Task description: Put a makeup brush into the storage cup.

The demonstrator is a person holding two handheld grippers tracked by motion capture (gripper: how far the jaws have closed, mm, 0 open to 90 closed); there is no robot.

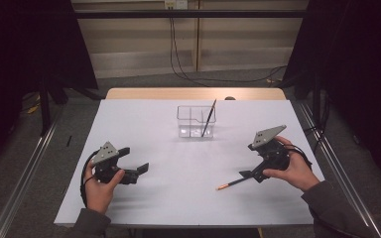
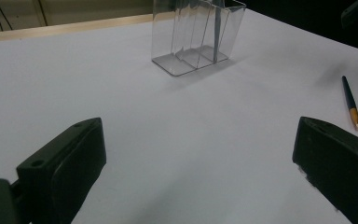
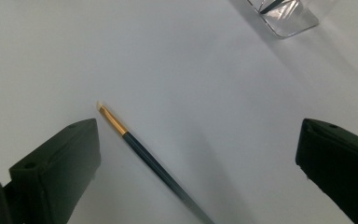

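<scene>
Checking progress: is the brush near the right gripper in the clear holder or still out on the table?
Out: the brush lies flat on the table, between the right gripper's open jaws.

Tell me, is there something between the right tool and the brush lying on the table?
Nothing visible is in the way. The right tool is open, and the brush lies on the bare white table between its jaws, nearer one of them. The clear holder stands farther off.

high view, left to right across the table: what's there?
left gripper → clear divided holder with one brush standing in it → loose brush lying flat → right gripper.
</scene>
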